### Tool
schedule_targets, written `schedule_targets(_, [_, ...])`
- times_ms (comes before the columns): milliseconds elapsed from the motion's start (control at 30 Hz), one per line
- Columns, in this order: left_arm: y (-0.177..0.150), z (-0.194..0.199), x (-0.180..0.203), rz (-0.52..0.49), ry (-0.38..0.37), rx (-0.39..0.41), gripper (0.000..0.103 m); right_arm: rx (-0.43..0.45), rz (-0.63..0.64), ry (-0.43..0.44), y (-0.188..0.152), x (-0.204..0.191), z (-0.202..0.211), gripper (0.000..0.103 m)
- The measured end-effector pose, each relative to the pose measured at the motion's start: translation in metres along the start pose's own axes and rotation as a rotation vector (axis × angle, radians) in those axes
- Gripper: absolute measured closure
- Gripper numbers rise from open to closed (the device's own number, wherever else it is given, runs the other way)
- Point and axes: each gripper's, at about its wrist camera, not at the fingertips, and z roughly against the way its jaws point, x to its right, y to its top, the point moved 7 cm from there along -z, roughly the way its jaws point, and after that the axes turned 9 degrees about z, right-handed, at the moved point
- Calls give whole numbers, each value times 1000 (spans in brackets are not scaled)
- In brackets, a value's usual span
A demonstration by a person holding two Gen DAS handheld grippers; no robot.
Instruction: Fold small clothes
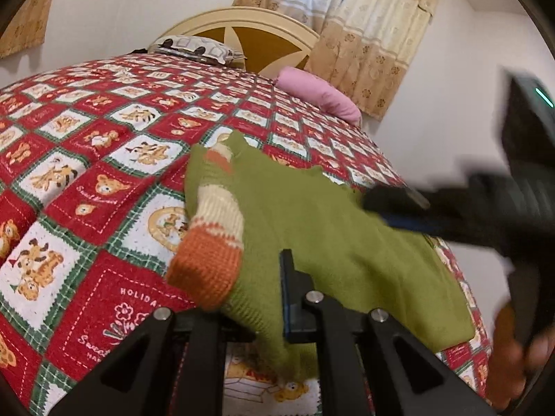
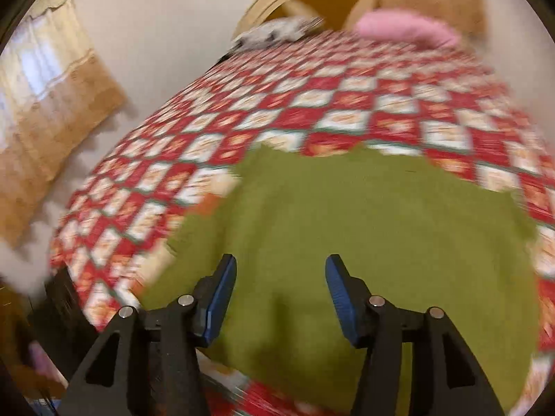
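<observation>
The small green knitted sweater (image 1: 333,242) lay near the foot corner of the bed, spread on the red-and-white patchwork quilt (image 1: 104,159). One sleeve, with its cream band and orange cuff (image 1: 204,277), was already turned in across the body on the left side, so the fold looked partly made.

The left tongs (image 1: 277,315) were clenched on the sweater's near ribbed hem, just beside that cuff: the green knit ran between the pads and only one finger (image 1: 288,287) showed above the fabric. The right tongs (image 2: 281,298) stood released, their blue pads apart with nothing between them, poised above the middle of the green body without touching it. In the left wrist view they appeared as a dark blur at the sweater's right edge, with the person's hand (image 1: 513,353) below it; the right wrist view was smeared too, which suggests a hand in motion.

I judged the step in hand to be the second side fold or the hem fold. The next move would call for the right tongs to take a matching hold on the hem or right edge, level with the left, so both could carry the fabric over evenly. The loose knit could sag or drag the tucked sleeve out of place.
</observation>
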Motion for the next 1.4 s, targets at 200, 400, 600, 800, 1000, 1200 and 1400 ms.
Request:
schedule_targets(200, [0, -1, 1, 0, -9, 8, 94, -212, 76, 91, 41, -31, -81, 46])
schedule_targets(400, [-1, -1, -2, 15, -9, 8, 94, -353, 253, 116, 45, -69, -138, 38])
schedule_targets(600, [-2, -1, 1, -11, -2, 16, 94, -440, 478, 46, 39, -85, -164, 31])
schedule_targets(800, [-2, -1, 4, -31, -10, 15, 94, -412, 549, -38, 38, -72, -160, 76])
schedule_targets(1000, [-4, 4, 13, -67, -45, 23, 94, -307, 289, 31, 51, -34, -134, 90])
schedule_targets(1200, [-6, 9, 24, -114, -67, 33, 94, -135, -2, 164, 52, 6, -94, 90])
schedule_targets(1400, [-11, 4, 40, -189, -54, -5, 94, -53, -136, 197, 40, 29, -71, 90])
